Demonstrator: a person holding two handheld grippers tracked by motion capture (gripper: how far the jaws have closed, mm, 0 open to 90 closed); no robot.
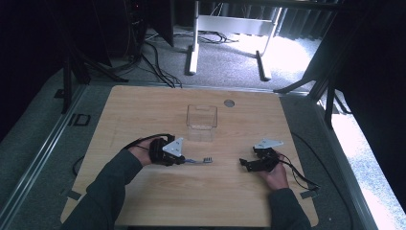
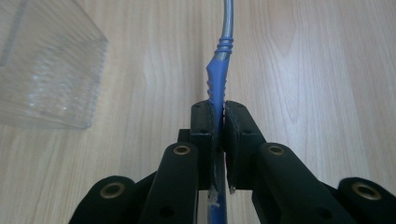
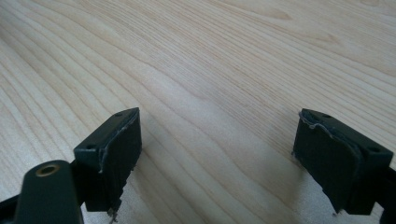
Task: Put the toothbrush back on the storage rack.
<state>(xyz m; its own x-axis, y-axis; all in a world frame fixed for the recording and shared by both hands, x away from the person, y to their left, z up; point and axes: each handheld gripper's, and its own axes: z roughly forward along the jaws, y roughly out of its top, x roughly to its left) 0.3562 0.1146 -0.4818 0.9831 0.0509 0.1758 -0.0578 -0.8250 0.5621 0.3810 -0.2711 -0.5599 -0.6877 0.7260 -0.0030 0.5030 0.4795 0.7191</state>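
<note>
A blue and grey toothbrush (image 1: 197, 161) lies just above the wooden table (image 1: 143, 110), its handle (image 2: 216, 84) pinched between the jaws of my left gripper (image 2: 218, 116), which is shut on it. In the high view the left gripper (image 1: 183, 160) sits left of centre, with the brush head pointing right. A clear plastic cup (image 1: 201, 117) stands behind it, and its ribbed wall (image 2: 46, 70) shows at the upper left of the left gripper view. My right gripper (image 1: 245, 163) rests low at the right, jaws wide open (image 3: 217, 154) over bare wood.
A round grey cable port (image 1: 229, 103) sits in the table near its far edge. Cables trail from both grippers across the table. Beyond the table are a carpeted floor, a white desk frame (image 1: 230, 28) and dark stands.
</note>
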